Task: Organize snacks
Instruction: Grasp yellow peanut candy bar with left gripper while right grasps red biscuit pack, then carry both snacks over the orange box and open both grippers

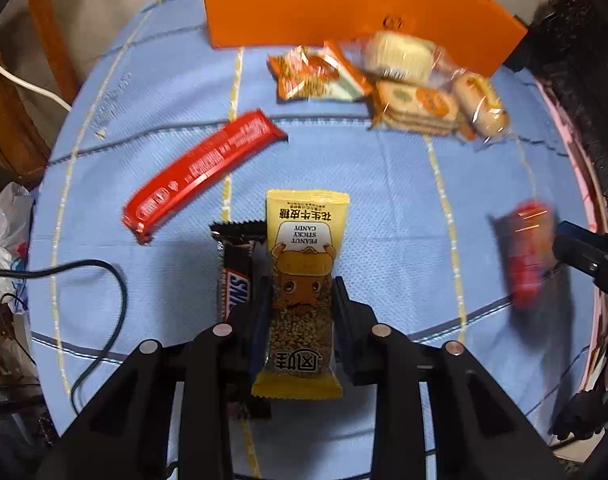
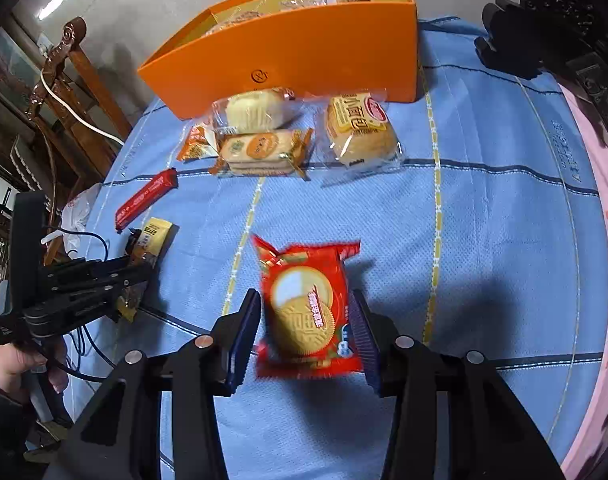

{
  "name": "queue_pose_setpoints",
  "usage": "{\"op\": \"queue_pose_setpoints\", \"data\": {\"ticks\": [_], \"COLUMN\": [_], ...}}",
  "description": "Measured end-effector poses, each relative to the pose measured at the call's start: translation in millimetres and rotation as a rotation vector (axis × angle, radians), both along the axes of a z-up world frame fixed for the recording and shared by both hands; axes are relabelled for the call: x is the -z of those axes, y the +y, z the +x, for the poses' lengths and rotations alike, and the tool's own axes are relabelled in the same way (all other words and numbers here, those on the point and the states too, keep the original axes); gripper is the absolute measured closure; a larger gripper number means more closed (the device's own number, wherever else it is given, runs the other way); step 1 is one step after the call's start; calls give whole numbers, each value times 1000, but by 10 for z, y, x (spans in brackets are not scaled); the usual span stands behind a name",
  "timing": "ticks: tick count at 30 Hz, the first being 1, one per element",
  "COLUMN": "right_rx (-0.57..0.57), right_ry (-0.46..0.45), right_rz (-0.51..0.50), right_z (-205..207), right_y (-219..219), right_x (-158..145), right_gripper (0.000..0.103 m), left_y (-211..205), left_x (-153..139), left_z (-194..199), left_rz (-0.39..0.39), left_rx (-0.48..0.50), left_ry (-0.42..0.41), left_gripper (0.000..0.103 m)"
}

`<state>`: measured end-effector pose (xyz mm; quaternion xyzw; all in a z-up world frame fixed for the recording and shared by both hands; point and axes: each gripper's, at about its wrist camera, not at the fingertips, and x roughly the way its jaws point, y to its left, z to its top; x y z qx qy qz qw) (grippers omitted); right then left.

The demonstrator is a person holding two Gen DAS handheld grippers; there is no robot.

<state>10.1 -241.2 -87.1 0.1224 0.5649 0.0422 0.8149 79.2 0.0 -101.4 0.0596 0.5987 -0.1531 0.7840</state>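
Observation:
My left gripper (image 1: 302, 300) points down at the blue cloth and is shut on a yellow peanut candy packet (image 1: 305, 240), its pads against the packet's two long sides. A Snickers bar (image 1: 236, 276) lies just left of it, touching the left finger. My right gripper (image 2: 305, 312) is shut on a red biscuit packet (image 2: 307, 280) held above the cloth. The orange box (image 2: 304, 52) stands at the far side with several packets inside. A long red bar (image 1: 202, 172) lies left of centre.
Before the box lie a round cake (image 2: 256, 112), a biscuit pack (image 2: 260, 150), a bun (image 2: 359, 132) and a small orange packet (image 2: 194, 144). A black cable (image 1: 116, 292) crosses the cloth's left edge by a plastic bag (image 1: 4, 232). Dark carved furniture (image 2: 563, 20) borders the right.

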Motion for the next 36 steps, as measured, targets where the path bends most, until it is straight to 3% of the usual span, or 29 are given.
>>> {"op": "queue_pose_setpoints", "data": {"ticks": [5, 11, 14, 16, 17, 19, 27, 32, 36], "right_rx": [-3, 56, 18, 7, 6, -26, 10, 43, 49], "right_ry": [13, 91, 91, 100, 96, 95, -14, -107, -197], "right_rz": [-26, -37, -107, -152, -175, -176, -116, -105, -110], "right_z": [16, 119, 226, 282, 294, 302, 108, 100, 340], "right_y": [19, 125, 313, 372, 382, 395, 140, -54, -148], "right_x": [32, 294, 401, 482, 491, 471, 12, -381, -745], "right_gripper": [57, 40, 40, 43, 58, 58, 58, 57, 57], "left_y": [51, -114, -205, -212, -205, -177, -153, -238, -390], "left_x": [-192, -23, 50, 80, 83, 80, -158, -639, -987], "left_z": [-30, -52, -78, -82, -83, -85, -70, 25, 216], "left_rz": [-14, 2, 18, 25, 26, 22, -28, -68, -92], "left_rx": [-2, -2, 6, -2, -4, -7, -15, 13, 27], "left_ry": [-27, 4, 11, 13, 13, 13, -30, -132, -198], "left_gripper": [74, 74, 74, 74, 74, 74, 74, 74, 74]}}
